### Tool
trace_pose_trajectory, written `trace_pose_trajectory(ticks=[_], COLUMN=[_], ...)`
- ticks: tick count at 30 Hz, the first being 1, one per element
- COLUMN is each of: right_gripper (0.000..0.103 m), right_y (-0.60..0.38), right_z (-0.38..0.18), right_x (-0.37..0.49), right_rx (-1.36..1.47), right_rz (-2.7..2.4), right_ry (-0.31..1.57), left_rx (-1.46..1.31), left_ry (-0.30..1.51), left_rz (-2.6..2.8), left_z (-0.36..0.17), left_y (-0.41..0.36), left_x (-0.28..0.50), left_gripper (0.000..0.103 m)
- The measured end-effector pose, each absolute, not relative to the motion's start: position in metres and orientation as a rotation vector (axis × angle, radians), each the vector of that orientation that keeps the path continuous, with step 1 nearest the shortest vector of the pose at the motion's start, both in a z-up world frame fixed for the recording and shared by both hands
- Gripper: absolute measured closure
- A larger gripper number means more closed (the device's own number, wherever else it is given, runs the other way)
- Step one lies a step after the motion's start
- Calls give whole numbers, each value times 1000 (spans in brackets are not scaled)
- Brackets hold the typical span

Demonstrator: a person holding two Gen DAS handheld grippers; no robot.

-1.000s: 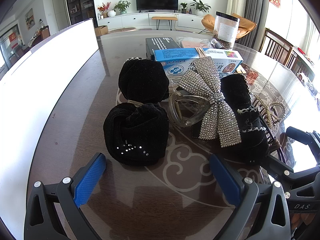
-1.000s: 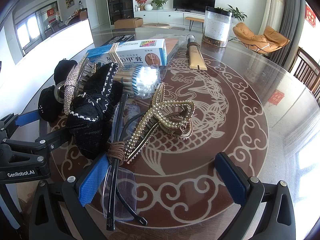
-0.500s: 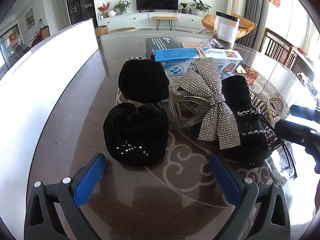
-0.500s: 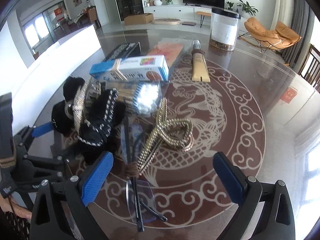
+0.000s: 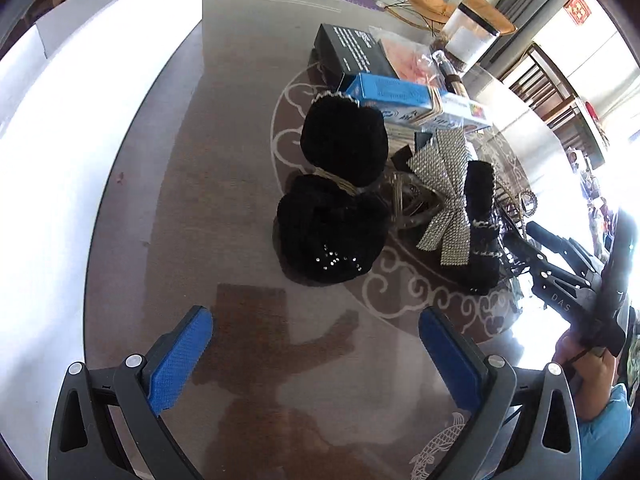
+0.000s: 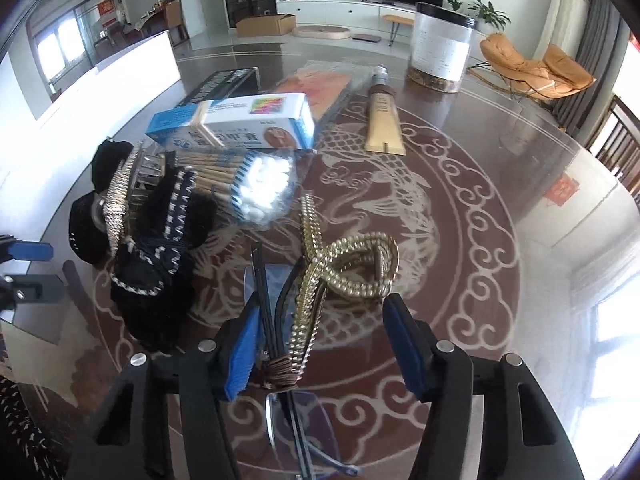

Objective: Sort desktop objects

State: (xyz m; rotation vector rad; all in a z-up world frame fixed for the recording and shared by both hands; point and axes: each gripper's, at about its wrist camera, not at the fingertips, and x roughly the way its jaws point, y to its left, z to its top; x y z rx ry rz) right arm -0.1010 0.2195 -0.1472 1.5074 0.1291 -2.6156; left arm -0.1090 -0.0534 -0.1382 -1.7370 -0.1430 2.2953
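Observation:
My right gripper is open, its blue pads on either side of a gold beaded hair claw and the folded glasses lying beside it on the glass table. A black trimmed bow, a pack of cotton swabs and a blue-white box lie to the left. My left gripper is open and empty above the table, short of two black scrunchies and a rhinestone bow. The right gripper's body shows at the left view's right edge.
A gold tube, an orange packet, a black box and a clear jar stand further back. A white panel runs along the table's left edge. A wooden chair is at the right.
My right gripper has moved forward and down over the gold hair claw and glasses, its jaws narrower. My left gripper has lifted and pulled back, tilting to the left.

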Motion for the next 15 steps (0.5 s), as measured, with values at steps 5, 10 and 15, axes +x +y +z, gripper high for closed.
trace_pose_trajectory(ticks=[5, 10, 15], right_gripper=[38, 38, 41], right_y=[243, 193, 137], right_z=[-123, -94, -134], right_x=[-76, -74, -98], right_rx=[1409, 1234, 1361], right_rz=[-2704, -2507, -2408], right_ry=[7, -76, 64], left_rx=[-1655, -1576, -1598], left_ry=[-153, -194, -211], left_rz=[2421, 2517, 2497], left_z=[-105, -89, -99], left_y=[-67, -80, -84], left_x=[-98, -101, -99], left_gripper=[0, 0, 0])
